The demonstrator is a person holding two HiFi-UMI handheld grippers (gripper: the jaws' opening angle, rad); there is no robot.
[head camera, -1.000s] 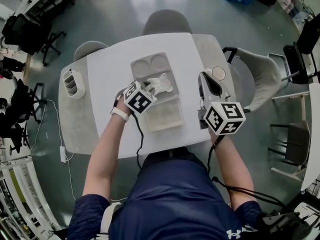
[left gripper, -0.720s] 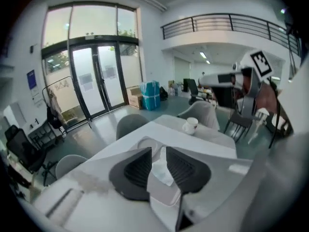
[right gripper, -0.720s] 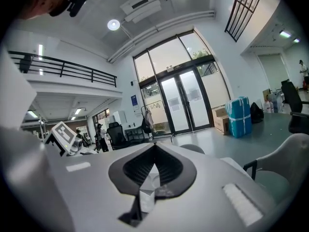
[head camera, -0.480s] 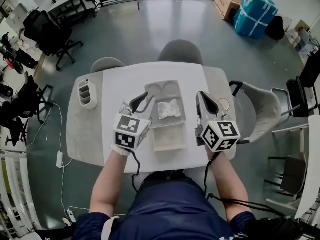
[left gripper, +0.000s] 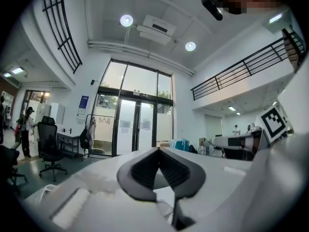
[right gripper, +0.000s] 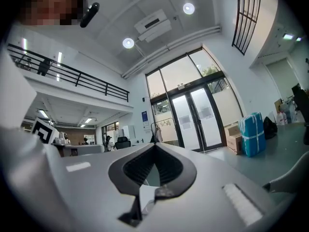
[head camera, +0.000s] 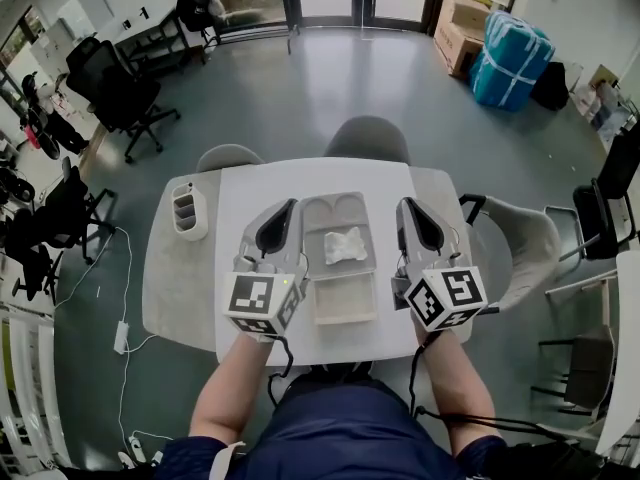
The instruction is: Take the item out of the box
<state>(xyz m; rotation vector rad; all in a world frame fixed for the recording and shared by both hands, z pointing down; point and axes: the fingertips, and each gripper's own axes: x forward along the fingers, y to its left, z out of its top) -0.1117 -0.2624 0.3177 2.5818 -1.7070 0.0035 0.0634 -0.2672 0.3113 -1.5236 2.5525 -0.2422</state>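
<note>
While the left tool (head camera: 285,213) and right tool (head camera: 408,213) are held closed, empty, beside the box (head camera: 306,258), its white item (head camera: 343,245) could be shoved, not gripped.

Box (head camera: 345,298) open from above, low walls, organizer (head camera: 189,211) well apart at table's (head camera: 160,268) left edge, chairs (head camera: 367,138) beyond

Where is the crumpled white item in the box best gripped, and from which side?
Probably pinch a raised fold of the white item, coming from straight above: it lies low and loose inside the box, whose walls block a sideways approach.
</note>
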